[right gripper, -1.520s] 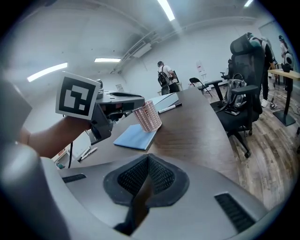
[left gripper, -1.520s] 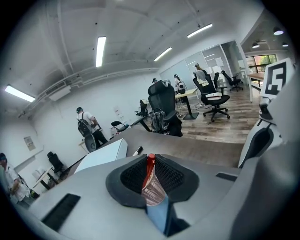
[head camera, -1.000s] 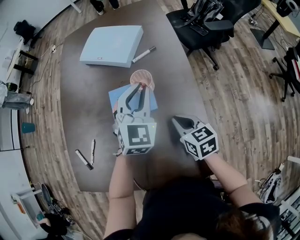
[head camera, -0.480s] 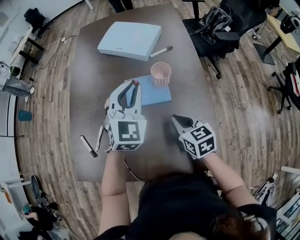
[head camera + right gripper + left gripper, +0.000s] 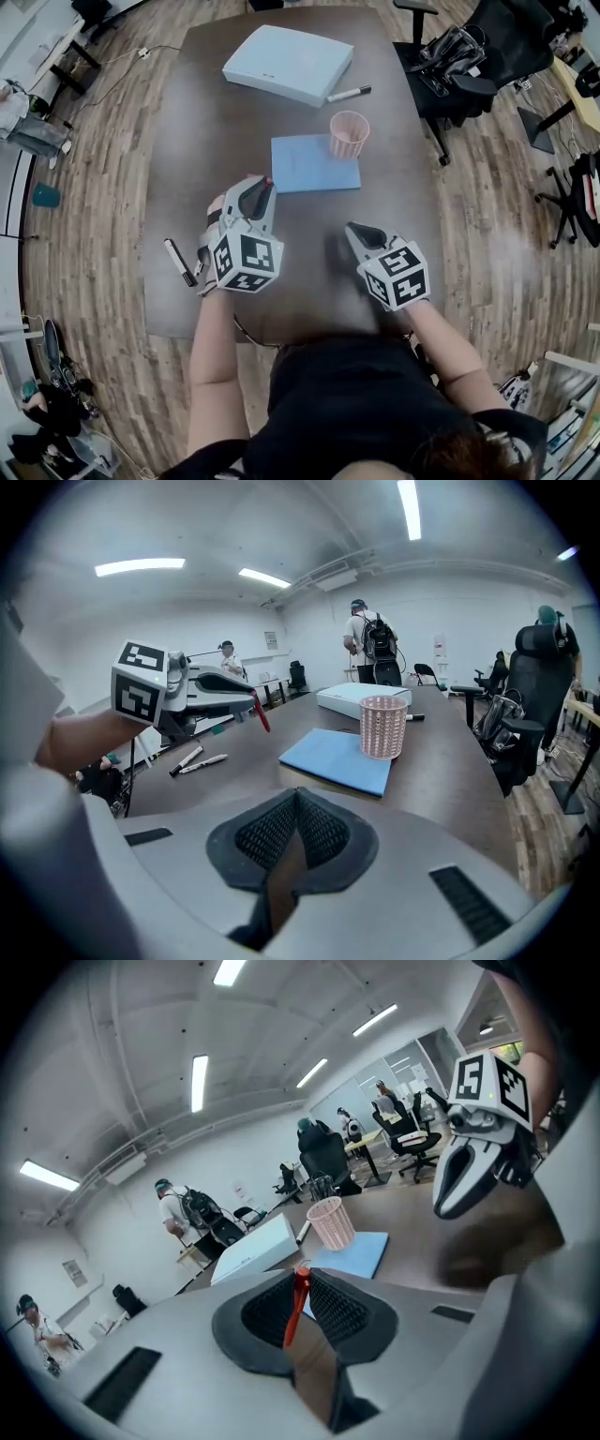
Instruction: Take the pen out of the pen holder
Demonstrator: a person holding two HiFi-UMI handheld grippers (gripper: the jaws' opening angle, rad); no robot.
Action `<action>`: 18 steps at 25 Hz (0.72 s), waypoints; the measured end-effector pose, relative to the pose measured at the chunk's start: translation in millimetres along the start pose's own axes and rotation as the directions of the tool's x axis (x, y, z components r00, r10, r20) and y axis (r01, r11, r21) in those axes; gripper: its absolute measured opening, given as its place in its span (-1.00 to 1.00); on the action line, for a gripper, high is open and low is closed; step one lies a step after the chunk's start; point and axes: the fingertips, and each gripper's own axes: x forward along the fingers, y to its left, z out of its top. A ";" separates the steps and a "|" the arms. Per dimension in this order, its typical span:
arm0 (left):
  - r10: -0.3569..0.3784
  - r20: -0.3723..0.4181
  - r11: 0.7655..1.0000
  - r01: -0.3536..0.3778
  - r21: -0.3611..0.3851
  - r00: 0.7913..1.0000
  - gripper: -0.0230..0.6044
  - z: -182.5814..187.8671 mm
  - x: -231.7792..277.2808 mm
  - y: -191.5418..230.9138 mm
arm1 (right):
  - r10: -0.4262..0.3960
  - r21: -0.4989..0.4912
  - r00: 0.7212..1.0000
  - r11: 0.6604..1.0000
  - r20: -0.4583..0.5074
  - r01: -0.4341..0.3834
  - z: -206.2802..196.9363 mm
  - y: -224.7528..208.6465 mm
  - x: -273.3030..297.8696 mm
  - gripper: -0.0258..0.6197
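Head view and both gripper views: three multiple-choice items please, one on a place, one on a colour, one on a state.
1. Where does the pen holder stand?
A. on the white box
B. on a corner of the blue pad
C. on the floor

2. What colour is the pen in the left gripper?
A. red
B. green
C. yellow

3. How is the right gripper?
A. shut on a pen
B. wide open
C. shut, with nothing in it

Key:
1 B: the right gripper view shows the cup's base on the pad's far corner.
2 A: the left gripper view shows a red shaft clamped between the pads.
3 C: in the right gripper view the pads meet with nothing between them.
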 end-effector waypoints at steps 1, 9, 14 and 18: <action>-0.009 -0.017 1.000 0.010 0.018 1.000 -0.71 -6.8 -1.0 -3.0 | 0.001 -0.005 1.000 1.000 -0.004 -0.001 -0.6 1.5 1.7 -0.88; -0.090 -0.110 0.983 0.106 0.151 0.990 -0.71 -50.7 1.2 -38.2 | 0.024 -0.014 0.999 1.000 -0.038 -0.025 -7.5 12.4 15.6 -0.88; -0.094 -0.191 0.946 0.148 0.289 0.977 -0.70 -72.6 4.0 -58.9 | 0.041 -0.024 0.998 0.999 -0.046 -0.042 -9.1 17.2 17.0 -0.88; -0.117 -0.206 0.929 0.181 0.324 0.972 -0.68 -83.8 6.9 -73.0 | 0.046 -0.022 0.997 0.999 -0.053 -0.048 -14.9 20.4 17.6 -0.88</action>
